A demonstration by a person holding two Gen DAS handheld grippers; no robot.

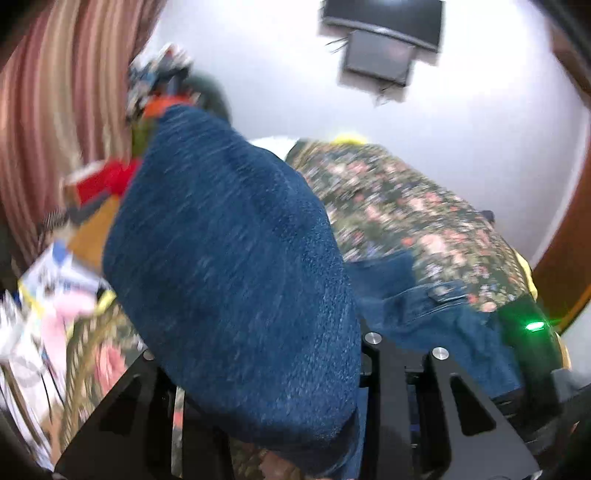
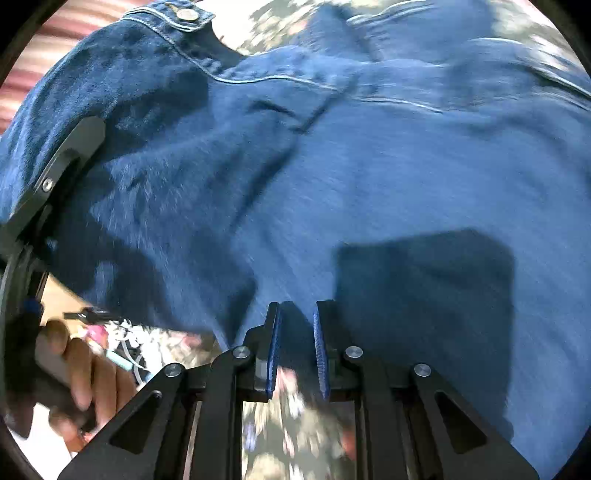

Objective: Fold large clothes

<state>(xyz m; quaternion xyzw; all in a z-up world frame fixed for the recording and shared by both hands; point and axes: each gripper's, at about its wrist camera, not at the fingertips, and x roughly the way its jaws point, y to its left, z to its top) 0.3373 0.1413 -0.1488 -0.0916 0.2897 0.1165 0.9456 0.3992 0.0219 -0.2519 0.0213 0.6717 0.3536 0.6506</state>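
Two tools are in play. Your left tool (image 1: 258, 406) is draped by a fold of the denim jacket (image 1: 236, 266), which hides its fingertips, so its grip cannot be judged. Your right tool (image 2: 297, 343) has its blue pads (image 2: 320, 354) pinching the jacket's edge; the denim spreads ahead of it over the floral bedspread (image 1: 413, 214).

White wall (image 1: 258, 66) fills upper centre; dark wall-mounted TV (image 1: 384, 18) at top w/ smaller box under it. Striped pink curtain (image 1: 55, 92) upper left. Wooden door frame (image 1: 569, 258) at right. Floral bedspread (image 1: 406, 214) centre-right.
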